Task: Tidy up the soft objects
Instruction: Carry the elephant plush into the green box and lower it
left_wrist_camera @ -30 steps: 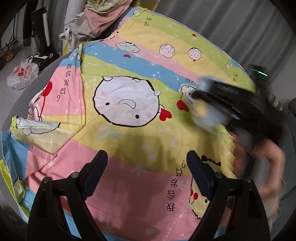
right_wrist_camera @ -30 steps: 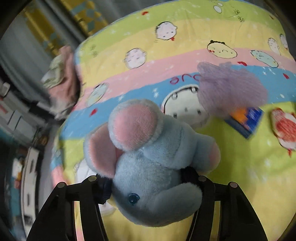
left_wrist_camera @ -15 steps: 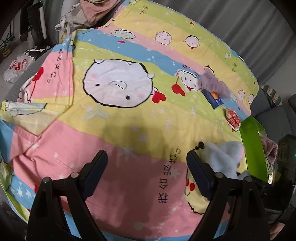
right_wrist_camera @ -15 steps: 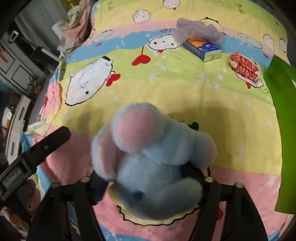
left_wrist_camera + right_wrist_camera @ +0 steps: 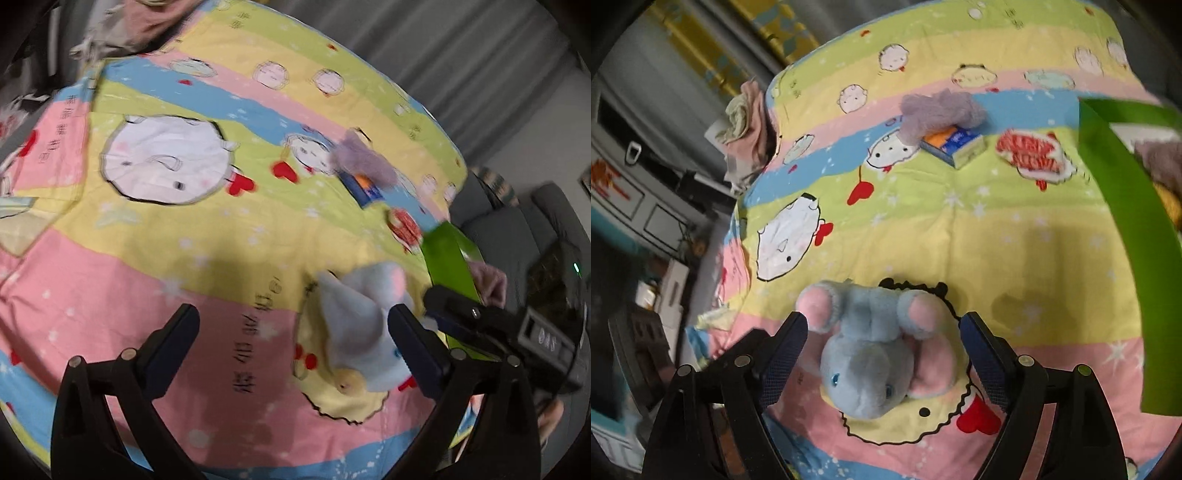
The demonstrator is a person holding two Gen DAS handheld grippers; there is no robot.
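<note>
Right gripper (image 5: pixel 882 347), jaws just widened, straddles the freed elephant (image 5: pixel 875 354) on the quilt (image 5: pixel 997 229); left gripper (image 5: pixel 295 343) gapes beside it; print unreadable.

The blue-and-pink plush elephant (image 5: pixel 871 354) is short, soft pile with glossy blue bead eyes. The striped cartoon-print cotton bedsheet (image 5: pixel 997 229) looks matt and lightly creased. A fuzzy lilac fleece cloth (image 5: pixel 938 109) lies shaggy over a smooth printed blue-and-orange cardboard box (image 5: pixel 955 146). The bright green bin wall (image 5: pixel 1134 206) looks like smooth plastic. The fingers (image 5: pixel 785 354) are matt black plastic with textured pads.
</note>
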